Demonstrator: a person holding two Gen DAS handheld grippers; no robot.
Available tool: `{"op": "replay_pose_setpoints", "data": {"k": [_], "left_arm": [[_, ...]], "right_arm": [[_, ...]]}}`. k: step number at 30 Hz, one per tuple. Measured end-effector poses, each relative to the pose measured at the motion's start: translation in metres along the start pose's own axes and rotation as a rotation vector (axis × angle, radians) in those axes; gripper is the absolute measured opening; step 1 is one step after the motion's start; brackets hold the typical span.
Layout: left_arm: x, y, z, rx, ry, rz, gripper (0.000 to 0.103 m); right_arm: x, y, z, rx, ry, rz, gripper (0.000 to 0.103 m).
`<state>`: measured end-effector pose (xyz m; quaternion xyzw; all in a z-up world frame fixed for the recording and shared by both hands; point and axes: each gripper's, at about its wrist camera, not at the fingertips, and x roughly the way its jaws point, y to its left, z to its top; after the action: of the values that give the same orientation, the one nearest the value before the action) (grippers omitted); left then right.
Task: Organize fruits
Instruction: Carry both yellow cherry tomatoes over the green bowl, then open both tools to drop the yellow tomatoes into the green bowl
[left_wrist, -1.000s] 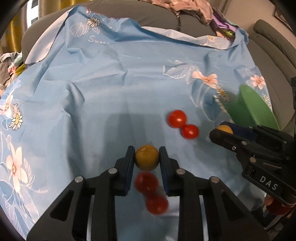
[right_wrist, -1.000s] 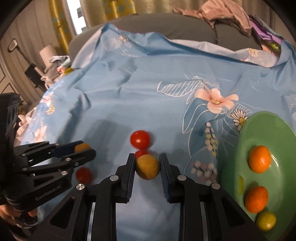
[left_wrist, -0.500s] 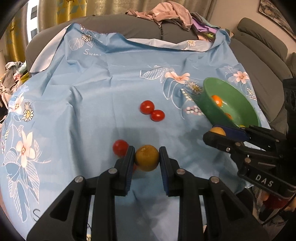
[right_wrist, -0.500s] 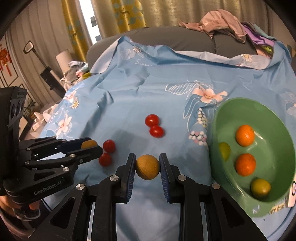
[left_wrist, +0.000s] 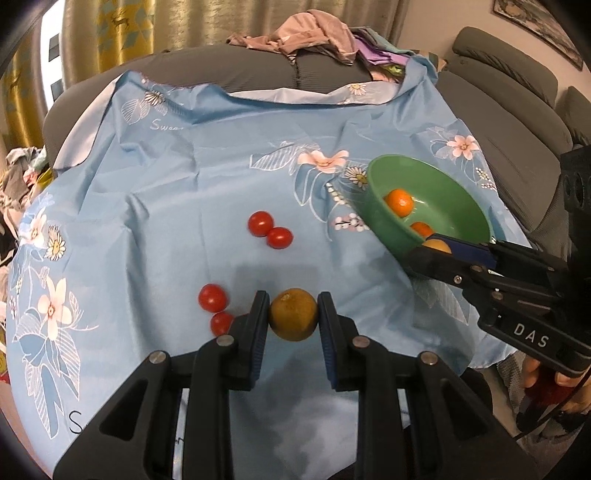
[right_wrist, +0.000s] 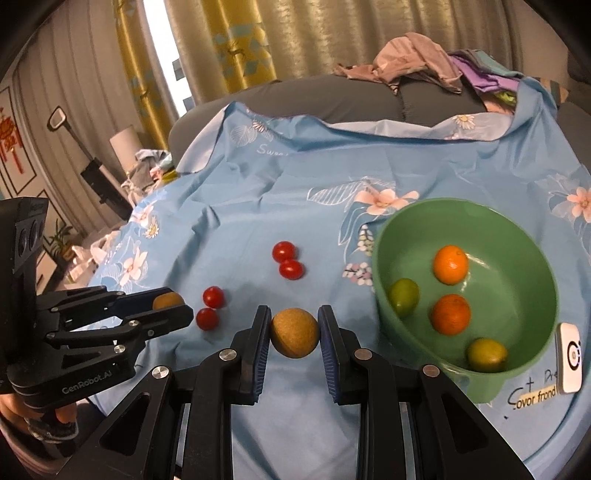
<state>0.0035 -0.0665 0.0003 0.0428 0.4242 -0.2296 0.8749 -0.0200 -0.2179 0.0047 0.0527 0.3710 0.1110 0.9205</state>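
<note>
My left gripper (left_wrist: 293, 317) is shut on a yellow-brown round fruit (left_wrist: 293, 314), held above the blue floral cloth. My right gripper (right_wrist: 294, 330) is shut on a similar brownish round fruit (right_wrist: 294, 332), left of the green bowl (right_wrist: 380, 254). The bowl holds two oranges (right_wrist: 450, 264) and two green fruits (right_wrist: 404, 295). Several red cherry tomatoes lie on the cloth in two pairs: one at the middle (right_wrist: 284, 252), one nearer the left gripper (right_wrist: 213, 297). The right gripper also shows in the left wrist view (left_wrist: 439, 251), by the bowl's near rim (left_wrist: 373, 206).
The blue floral cloth (left_wrist: 184, 177) covers a round table, with a grey sofa (left_wrist: 517, 122) behind and at the right. A heap of clothes (right_wrist: 417, 62) lies on the sofa back. A small white device (right_wrist: 570, 356) sits beside the bowl.
Both grippers have lifted up and back from the cloth with their fruits still held. The view widened, so the bowl and both tomato pairs now show in full.
</note>
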Motion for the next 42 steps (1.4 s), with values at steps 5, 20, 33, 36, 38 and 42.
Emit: {"op": "replay_pose_setpoints", "data": {"k": [5, 20, 33, 36, 38, 42], "left_arm": [[0.003, -0.016, 0.008, 0.038, -0.004, -0.013, 0.026], [0.027, -0.075, 0.043, 0.194, -0.002, -0.092, 0.026], [0.072, -0.118, 0.065, 0.263, 0.044, -0.158, 0.026], [0.079, -0.121, 0.064, 0.268, 0.058, -0.163, 0.027], [0.083, -0.122, 0.065, 0.272, 0.062, -0.16, 0.026], [0.086, -0.123, 0.065, 0.274, 0.062, -0.152, 0.027]], "right_arm": [[-0.01, -0.015, 0.0, 0.03, -0.028, -0.01, 0.028], [-0.025, -0.074, -0.003, 0.159, -0.075, -0.087, 0.028], [-0.024, -0.115, -0.013, 0.238, -0.064, -0.135, 0.028], [-0.022, -0.12, -0.015, 0.241, -0.057, -0.141, 0.028], [-0.021, -0.121, -0.015, 0.242, -0.053, -0.145, 0.028], [-0.017, -0.122, -0.016, 0.249, -0.037, -0.148, 0.028]]}}
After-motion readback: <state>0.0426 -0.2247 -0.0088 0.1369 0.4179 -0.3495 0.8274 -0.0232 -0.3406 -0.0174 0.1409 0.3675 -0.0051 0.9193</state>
